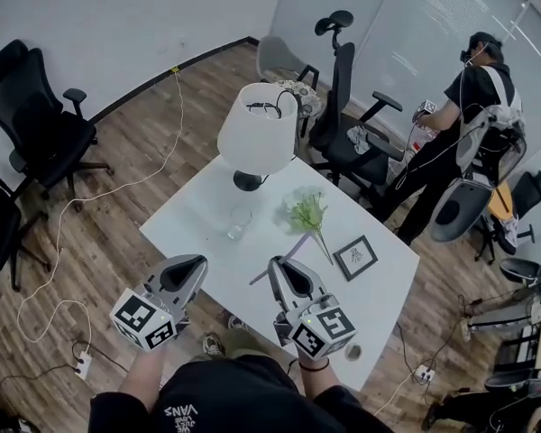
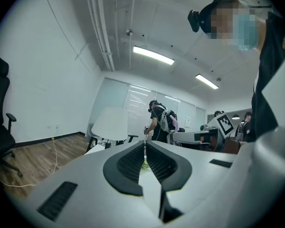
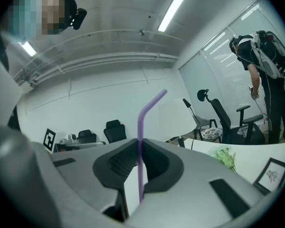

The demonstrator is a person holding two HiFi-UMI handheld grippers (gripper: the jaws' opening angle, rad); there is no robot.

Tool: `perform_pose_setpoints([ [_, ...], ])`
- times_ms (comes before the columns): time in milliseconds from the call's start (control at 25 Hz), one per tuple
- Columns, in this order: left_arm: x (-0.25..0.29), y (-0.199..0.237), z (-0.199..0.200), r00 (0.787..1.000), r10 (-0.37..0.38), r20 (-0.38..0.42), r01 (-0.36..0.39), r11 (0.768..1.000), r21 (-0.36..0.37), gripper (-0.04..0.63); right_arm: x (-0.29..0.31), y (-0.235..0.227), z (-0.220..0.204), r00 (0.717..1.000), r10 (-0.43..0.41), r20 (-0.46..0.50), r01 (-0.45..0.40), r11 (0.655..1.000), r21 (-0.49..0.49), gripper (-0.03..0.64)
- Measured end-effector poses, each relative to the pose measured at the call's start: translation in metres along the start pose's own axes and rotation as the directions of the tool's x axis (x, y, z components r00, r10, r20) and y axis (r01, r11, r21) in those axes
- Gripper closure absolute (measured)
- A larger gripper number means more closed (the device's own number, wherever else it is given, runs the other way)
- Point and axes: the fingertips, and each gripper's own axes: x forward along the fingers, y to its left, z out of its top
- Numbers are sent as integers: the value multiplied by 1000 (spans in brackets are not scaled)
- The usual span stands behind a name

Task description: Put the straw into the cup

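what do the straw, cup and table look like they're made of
Straw: opaque purple with a bent neck, likely plastic. Cup: see-through with a faint shine, glass or clear plastic; the look leaves it open. Table: smooth, matte white top, probably laminate or painted board.

There is one white table [image 1: 198, 215], one white-shaded lamp [image 1: 257, 133], one clear glass cup [image 1: 239, 222], one purple bendy straw [image 3: 140, 127], one green sprig [image 1: 308, 213], one black-framed picture [image 1: 354, 257].

The left gripper [image 2: 145, 145] points level, jaws together and empty. Beside it, the right gripper [image 3: 138, 144] pinches the purple straw [image 3: 140, 122].
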Motion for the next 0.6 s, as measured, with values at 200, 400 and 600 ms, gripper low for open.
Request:
perform_pose_setpoints([
  [200, 10, 14, 7, 1000, 4, 8, -4, 1000, 0, 572, 18, -9, 8, 1000, 7, -1, -7, 1000, -3, 580],
  [400, 26, 29, 14, 1000, 13, 5, -13, 1000, 4, 572, 40, -20, 20, 1000, 22, 7, -22, 1000, -13, 580],
  [600, 39, 42, 21, 1000, 15, 10, -16, 1000, 13, 572, 58, -32, 29, 1000, 26, 11, -26, 999, -26, 580],
])
